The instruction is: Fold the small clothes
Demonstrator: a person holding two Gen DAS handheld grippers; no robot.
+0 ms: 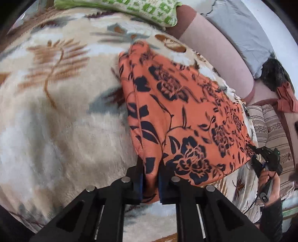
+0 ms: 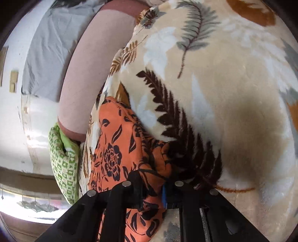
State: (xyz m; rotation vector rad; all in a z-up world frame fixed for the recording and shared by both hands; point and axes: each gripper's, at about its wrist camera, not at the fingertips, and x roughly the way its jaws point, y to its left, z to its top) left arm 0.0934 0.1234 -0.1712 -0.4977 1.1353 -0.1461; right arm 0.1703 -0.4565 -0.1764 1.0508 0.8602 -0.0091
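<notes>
An orange garment with a dark floral print point(image 1: 178, 111) lies spread on a beige leaf-patterned blanket point(image 1: 55, 111). My left gripper point(image 1: 151, 178) is shut on the garment's near edge, cloth bunched between its fingers. My right gripper point(image 1: 264, 160) shows at the far right of the left wrist view, holding the garment's opposite corner. In the right wrist view the right gripper point(image 2: 152, 191) is shut on a fold of the orange garment point(image 2: 119, 149), which lies on the blanket point(image 2: 214, 93).
A green-and-white patterned pillow point(image 1: 149, 13) lies at the blanket's far edge; it also shows in the right wrist view point(image 2: 63, 163). A pink bolster point(image 1: 214, 50), a grey pillow point(image 1: 242, 31) and striped bedding point(image 1: 272, 134) lie alongside.
</notes>
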